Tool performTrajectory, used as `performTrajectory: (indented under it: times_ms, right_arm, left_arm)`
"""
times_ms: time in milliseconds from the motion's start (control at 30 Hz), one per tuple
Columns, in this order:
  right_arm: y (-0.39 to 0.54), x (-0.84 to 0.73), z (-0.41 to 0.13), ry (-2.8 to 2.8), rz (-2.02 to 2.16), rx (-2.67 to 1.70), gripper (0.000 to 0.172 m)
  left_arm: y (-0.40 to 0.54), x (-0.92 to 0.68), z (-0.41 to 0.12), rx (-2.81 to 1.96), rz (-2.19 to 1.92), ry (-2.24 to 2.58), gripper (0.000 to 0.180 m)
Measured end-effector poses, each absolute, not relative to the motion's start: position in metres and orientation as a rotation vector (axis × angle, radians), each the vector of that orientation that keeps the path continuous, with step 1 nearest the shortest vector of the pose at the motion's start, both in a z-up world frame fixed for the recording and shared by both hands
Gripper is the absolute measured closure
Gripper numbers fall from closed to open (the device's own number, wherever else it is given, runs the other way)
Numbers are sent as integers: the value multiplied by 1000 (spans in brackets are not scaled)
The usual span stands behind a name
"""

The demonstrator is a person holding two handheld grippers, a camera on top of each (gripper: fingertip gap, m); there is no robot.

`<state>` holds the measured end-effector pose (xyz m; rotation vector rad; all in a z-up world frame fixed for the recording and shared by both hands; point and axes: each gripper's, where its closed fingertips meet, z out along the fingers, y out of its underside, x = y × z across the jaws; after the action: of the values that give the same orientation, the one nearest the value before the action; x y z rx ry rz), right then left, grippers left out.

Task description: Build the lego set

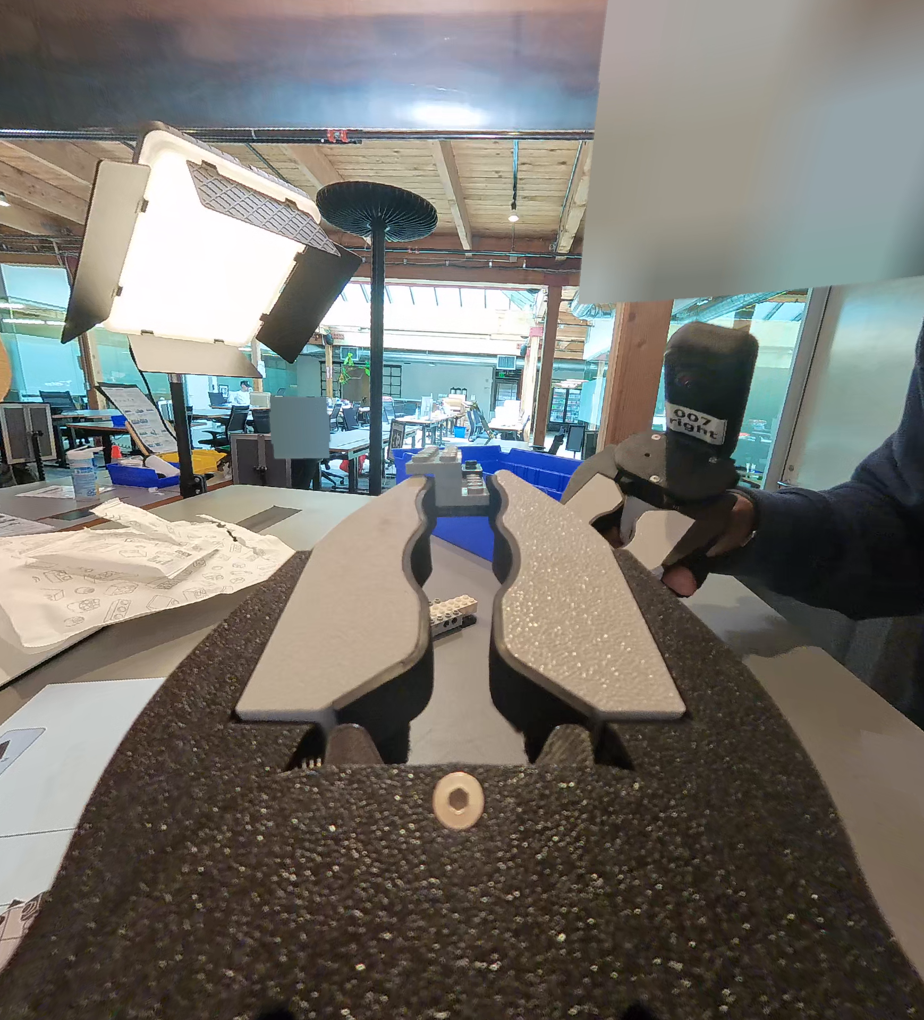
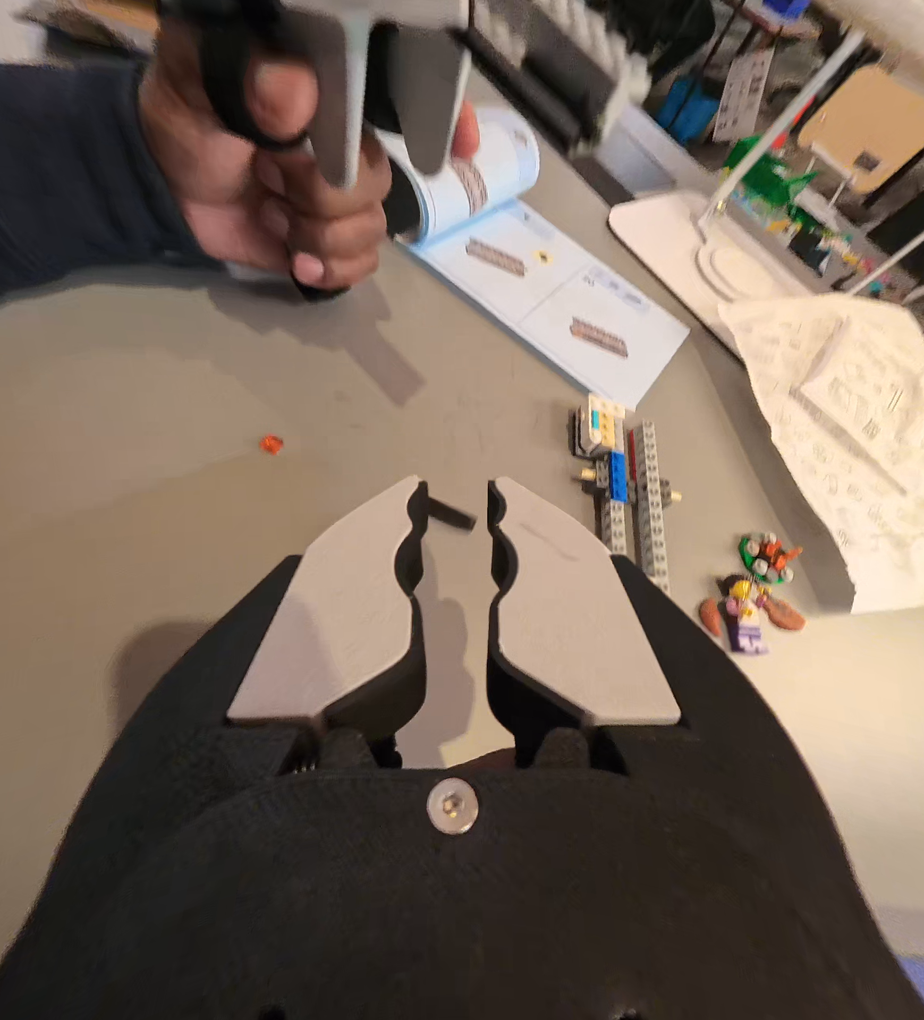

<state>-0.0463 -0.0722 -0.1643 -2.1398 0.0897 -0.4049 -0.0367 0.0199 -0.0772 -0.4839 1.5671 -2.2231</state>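
The left gripper (image 1: 459,485) pinches a grey brick assembly (image 1: 451,477) at twelve o'clock. The right gripper (image 2: 454,510) stands spread around a small black piece (image 2: 453,515); whether it grips is unclear. A long brick build (image 2: 628,491) lies at two o'clock.

Brick pieces at the two grippers
A grey brick assembly (image 1: 451,477) with studded plates is clamped upright between the left gripper (image 1: 459,485) fingertips, above the table; a small black piece (image 2: 451,514) is seen slanted between the right gripper (image 2: 454,505) fingertips, touching the left pad only
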Motion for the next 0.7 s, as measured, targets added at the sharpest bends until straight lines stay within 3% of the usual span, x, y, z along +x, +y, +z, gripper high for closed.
performTrajectory:
  times_ms: [200, 700]
  right_arm:
    - [-80, -38, -201, 175, -341, -2274, 151]
    - [-50, -24, -229, 135, -207, -2429, 144]
  left_arm:
    - [20, -36, -78, -492, -2223, 1566, 163]
    - [21, -37, -77, -493, -2219, 1573, 163]
